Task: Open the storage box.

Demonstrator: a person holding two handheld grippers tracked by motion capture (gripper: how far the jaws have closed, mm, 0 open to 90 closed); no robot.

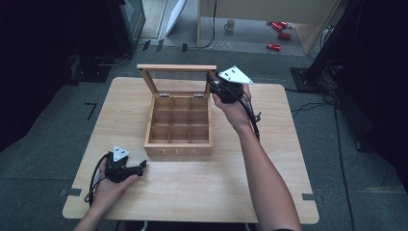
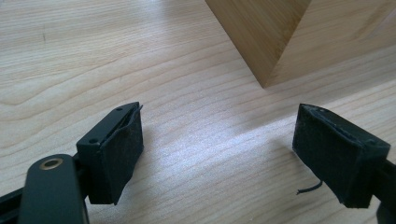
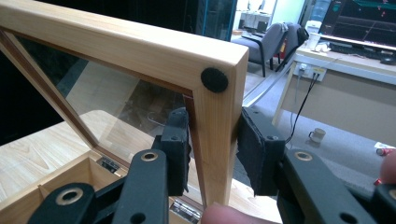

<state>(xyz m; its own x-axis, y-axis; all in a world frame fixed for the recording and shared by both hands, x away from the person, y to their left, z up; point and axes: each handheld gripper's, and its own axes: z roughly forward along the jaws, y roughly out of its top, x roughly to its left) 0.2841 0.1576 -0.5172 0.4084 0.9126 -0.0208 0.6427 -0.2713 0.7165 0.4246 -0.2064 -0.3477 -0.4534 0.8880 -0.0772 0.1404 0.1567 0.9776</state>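
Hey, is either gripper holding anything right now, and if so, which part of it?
The right gripper has its jaws on the side rail of the tea box's raised glass lid, near the top corner. The left gripper holds nothing.

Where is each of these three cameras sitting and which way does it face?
High view: above the person's side, facing forward and down on the light wooden table; both forearms show, left gripper resting low, right gripper at the lid.
Left gripper view: rides that gripper, looking along its open fingers across the tabletop at a box corner.
Right gripper view: rides that gripper, facing the glass-paned wooden lid frame between its fingers.
Shared: all three show the wooden compartmented tea box.
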